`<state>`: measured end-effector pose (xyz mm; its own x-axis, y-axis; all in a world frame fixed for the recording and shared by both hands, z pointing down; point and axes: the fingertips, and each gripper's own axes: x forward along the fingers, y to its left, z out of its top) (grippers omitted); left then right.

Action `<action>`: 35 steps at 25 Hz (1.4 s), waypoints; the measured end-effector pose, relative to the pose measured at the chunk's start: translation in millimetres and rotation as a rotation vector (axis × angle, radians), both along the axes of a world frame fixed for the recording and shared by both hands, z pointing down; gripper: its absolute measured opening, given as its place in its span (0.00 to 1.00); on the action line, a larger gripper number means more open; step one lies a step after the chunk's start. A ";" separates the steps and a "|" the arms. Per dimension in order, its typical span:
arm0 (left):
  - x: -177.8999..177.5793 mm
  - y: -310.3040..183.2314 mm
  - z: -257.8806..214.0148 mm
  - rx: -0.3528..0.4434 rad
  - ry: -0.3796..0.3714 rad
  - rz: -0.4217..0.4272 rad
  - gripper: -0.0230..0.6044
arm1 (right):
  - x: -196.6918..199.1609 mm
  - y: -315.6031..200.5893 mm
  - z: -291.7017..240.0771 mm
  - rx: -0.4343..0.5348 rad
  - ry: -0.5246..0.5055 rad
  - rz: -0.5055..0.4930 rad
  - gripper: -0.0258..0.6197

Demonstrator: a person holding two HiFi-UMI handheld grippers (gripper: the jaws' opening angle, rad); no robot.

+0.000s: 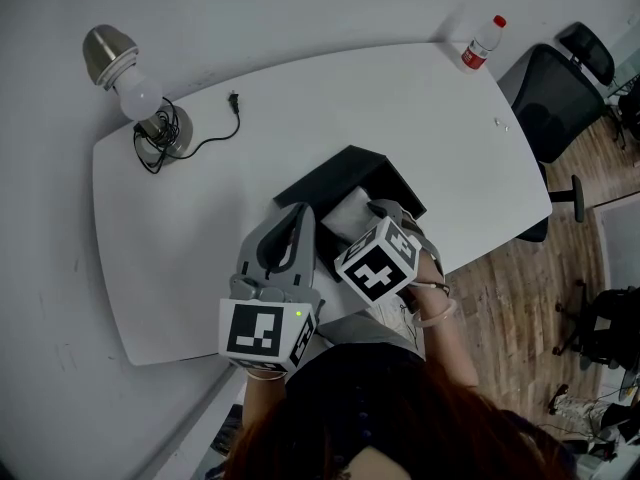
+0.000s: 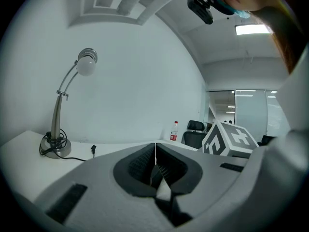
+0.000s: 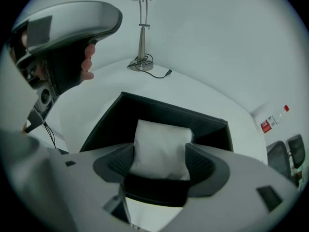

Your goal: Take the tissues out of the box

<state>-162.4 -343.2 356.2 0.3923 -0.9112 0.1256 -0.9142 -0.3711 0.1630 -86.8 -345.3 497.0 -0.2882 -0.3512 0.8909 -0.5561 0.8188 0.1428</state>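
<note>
**Right gripper view: right gripper straddles the tissue pack, nothing out of the box yet**

Nearest the camera, the right gripper's jaws stand wide apart and tilt steeply down into the box. The white tissue pack rises between the two ribbed pads, which flank its sides. They look to be alongside it rather than squeezing it, so I read this as an unclosed grasp. The pack sits upright inside the open black box, with the dark walls showing around and behind it. No tissue lies on the table outside the box.

Just left of the box in the head view, the left gripper lies nearly level with its tips close to the box's near-left edge. Whether it touches the box cannot be told. Its own view shows the jaws closed together with nothing between them.

Further out, the white table carries a desk lamp at the far left corner and a red-capped bottle at the far right edge, both well apart from the box. An office chair stands beyond the table.

By my judgement the task is at its start. The approach is made and the pack is lined up, while closing on it, lifting it clear of the walls and setting it down are all left to do.
</note>
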 end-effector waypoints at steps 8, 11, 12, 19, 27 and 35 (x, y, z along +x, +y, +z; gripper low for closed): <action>-2.9 1.7 2.1 -0.004 0.006 -0.006 0.08 | 2.8 -3.9 3.2 0.010 0.057 0.014 0.52; -3.8 3.5 0.3 -0.001 0.004 -0.010 0.08 | 3.2 -3.5 1.8 0.009 0.068 0.014 0.50; -4.2 4.3 -0.9 0.001 0.003 -0.011 0.08 | 3.6 -2.7 1.6 0.006 0.070 0.013 0.49; -6.6 13.7 -5.6 0.010 -0.008 -0.019 0.08 | 6.4 -2.9 -2.7 0.047 0.057 0.024 0.44; -9.7 27.5 -12.5 0.031 -0.023 -0.029 0.08 | 5.6 0.2 -20.6 0.123 -0.021 0.046 0.44; -8.0 45.4 -20.6 0.053 -0.037 -0.035 0.08 | 9.5 6.1 -46.4 0.212 -0.123 0.061 0.44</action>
<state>-170.4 -297.8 335.6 0.3563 -0.9300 0.0907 -0.9317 -0.3463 0.1095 -77.3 -339.2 450.6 -0.3621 -0.5466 0.7551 -0.6274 0.7420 0.2363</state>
